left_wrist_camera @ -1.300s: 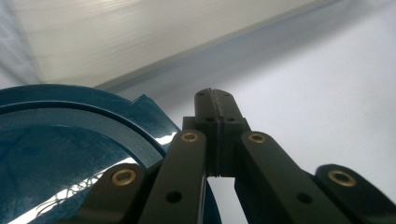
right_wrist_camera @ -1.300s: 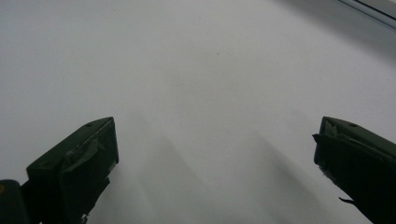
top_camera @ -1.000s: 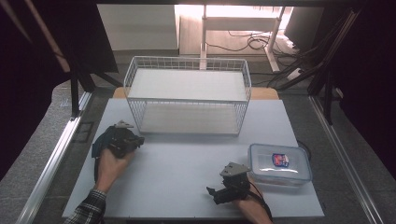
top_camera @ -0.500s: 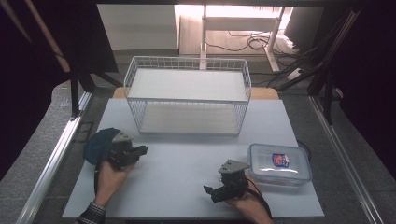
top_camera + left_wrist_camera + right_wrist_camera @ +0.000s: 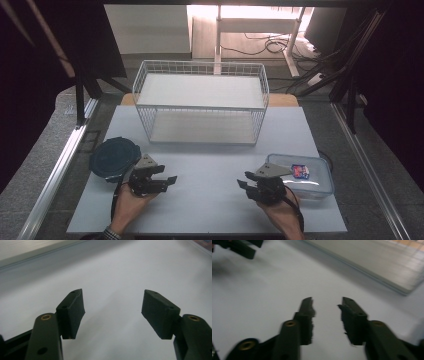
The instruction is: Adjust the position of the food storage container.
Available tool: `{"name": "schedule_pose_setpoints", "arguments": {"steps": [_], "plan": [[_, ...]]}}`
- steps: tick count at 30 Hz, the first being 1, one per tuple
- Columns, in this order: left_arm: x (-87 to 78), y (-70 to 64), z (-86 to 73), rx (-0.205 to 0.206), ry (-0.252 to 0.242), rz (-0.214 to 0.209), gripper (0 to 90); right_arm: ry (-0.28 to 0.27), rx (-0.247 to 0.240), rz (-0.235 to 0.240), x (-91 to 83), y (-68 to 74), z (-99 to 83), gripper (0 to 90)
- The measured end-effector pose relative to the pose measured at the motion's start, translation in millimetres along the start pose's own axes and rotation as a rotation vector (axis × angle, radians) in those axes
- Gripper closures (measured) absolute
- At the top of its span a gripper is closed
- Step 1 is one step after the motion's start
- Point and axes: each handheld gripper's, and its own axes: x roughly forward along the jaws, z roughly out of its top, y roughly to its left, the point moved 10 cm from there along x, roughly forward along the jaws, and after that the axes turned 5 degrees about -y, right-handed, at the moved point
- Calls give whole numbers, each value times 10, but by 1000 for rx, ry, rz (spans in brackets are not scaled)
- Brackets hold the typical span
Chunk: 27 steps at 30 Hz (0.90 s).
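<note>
A clear lidded box [image 5: 311, 176] at four o'clock, contents unclear, beside the right hand-held gripper [image 5: 246, 183]; a dark blue round lid [image 5: 114, 157] by the left hand-held gripper [image 5: 170, 180]. Both grippers gape, holding nothing; a white wire basket [image 5: 200, 102] at twelve.

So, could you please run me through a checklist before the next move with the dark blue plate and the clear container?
1. Left claw open and empty: ok.
2. Right claw open and empty: ok.
3. Dark blue plate free beside the left claw, not gripped: ok.
4. Clear container lidded, beside the right claw: ok.
5. Wire basket upright at the back of the white mat: ok.
6. Lid latched: cannot tell.
</note>
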Motion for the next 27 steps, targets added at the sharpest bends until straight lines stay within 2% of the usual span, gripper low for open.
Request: {"name": "schedule_pose_setpoints", "arguments": {"steps": [3, 5, 8, 9, 10, 11, 12, 16, 18, 19, 20, 25, 26, 27], "plan": [[41, -88, -2, 34, 7, -20, 331, -8, -9, -64, -105, -170, 3, 828], [57, -113, -14, 38, 13, -30, 326, 3, 1, -120, -163, -322, -30, 895], [66, -101, -26, 32, 10, -40, 302, 23, 38, -196, -247, -572, -116, 899], [66, -101, -26, 32, 10, -40, 285, 23, 38, -196, -247, -572, -116, 899], [65, -102, -26, 12, -1, -70, 266, 25, 88, -243, -333, -765, -179, 899], [65, -102, -26, 12, -1, -70, 257, 25, 88, -243, -333, -765, -179, 899], [66, -99, -28, -7, -9, -93, 243, 20, 119, -283, -423, -914, -217, 899], [77, -105, -34, -21, -6, -110, 219, 22, 157, -347, -595, -1136, -289, 898], [84, -110, -39, -14, 0, -112, 216, 33, 168, -391, -685, -1263, -346, 898], [84, -110, -39, -14, 0, -112, 216, 33, 168, -391, -685, -1263, -346, 898], [94, -122, -49, -10, 8, -114, 216, 51, 193, -448, -796, -1422, -429, 898], [103, -166, -62, 5, 24, -138, 221, 70, 243, -548, -1049, -1716, -590, 897], [103, -166, -62, 5, 24, -138, 220, 70, 243, -548, -1049, -1716, -590, 897], [102, -172, -64, 10, 25, -141, 220, 76, 256, -568, -1104, -1770, -628, 897]]}}
